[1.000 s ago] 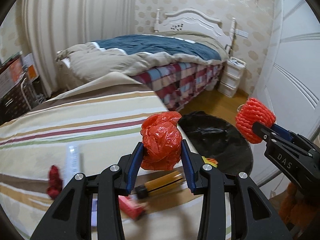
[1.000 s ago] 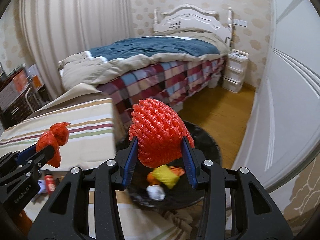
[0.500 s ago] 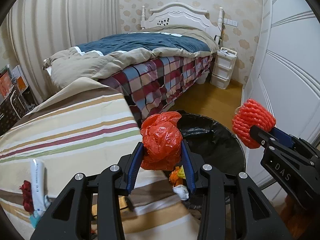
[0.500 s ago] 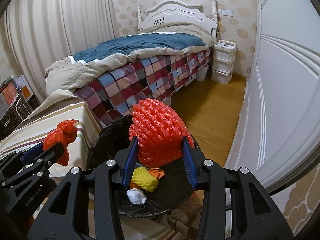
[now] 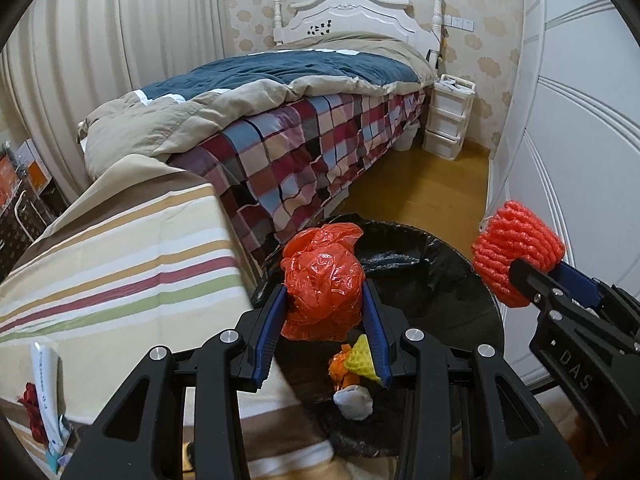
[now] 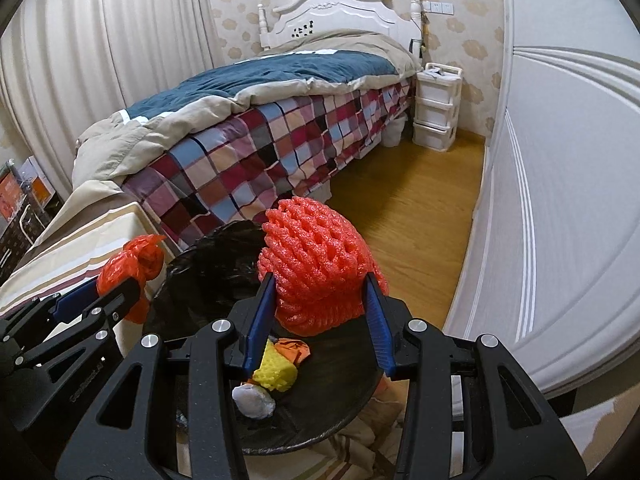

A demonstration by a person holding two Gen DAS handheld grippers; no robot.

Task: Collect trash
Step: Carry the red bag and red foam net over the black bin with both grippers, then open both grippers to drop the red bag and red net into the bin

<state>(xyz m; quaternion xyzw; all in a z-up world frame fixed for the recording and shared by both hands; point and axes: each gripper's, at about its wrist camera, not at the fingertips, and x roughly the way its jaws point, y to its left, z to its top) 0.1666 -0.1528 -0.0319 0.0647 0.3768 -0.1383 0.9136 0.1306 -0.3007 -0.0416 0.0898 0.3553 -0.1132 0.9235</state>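
Both grippers have been travelling from the striped table toward the black-lined bin (image 5: 420, 248) and are now hanging over its mouth. Left gripper (image 5: 324, 312) is pinching a crumpled red plastic bag (image 5: 320, 284), its long axis upright; right gripper (image 6: 316, 304) is clamping an orange foam net (image 6: 316, 256), dome upward. Both are nearing release, which next calls for parting the 2 pairs of fingers above the bin.

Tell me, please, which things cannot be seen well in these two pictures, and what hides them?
- Trash bin: its near rim is behind the left gripper in the left wrist view.
- Yellow foam piece: partly behind a finger.
- White tube on the striped cloth: print too small to read.
- Red plastic bag: lower part covered by gripper fingers in the right wrist view.
- Bin bottom: behind the red foam net and right gripper.
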